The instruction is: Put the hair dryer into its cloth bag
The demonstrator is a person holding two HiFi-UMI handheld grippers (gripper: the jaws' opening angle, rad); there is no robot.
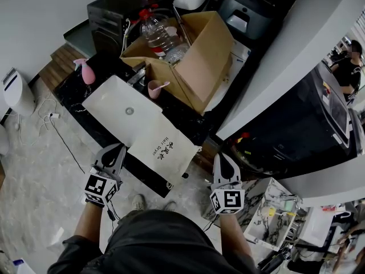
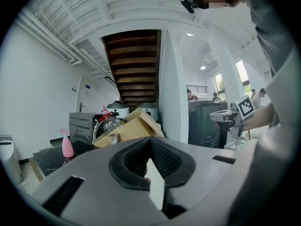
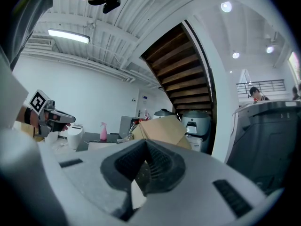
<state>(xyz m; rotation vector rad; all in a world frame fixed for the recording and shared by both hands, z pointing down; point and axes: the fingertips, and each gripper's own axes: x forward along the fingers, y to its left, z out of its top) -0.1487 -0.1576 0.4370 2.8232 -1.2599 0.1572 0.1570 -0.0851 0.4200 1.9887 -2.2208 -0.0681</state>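
While hovering with left gripper (image 1: 118,150) and right gripper (image 1: 219,158) clenched empty either side of the cloth bag (image 1: 162,150) flat on the counter (image 1: 183,119), spotted no hair dryer; judged pre-grasp, needed locating it first

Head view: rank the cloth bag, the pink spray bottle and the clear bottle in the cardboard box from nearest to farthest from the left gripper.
1. Cloth bag: at the counter's near edge, just right of the left gripper.
2. Pink spray bottle: farther back, at the counter's left end.
3. Clear bottle: farthest, inside the cardboard box at the back.
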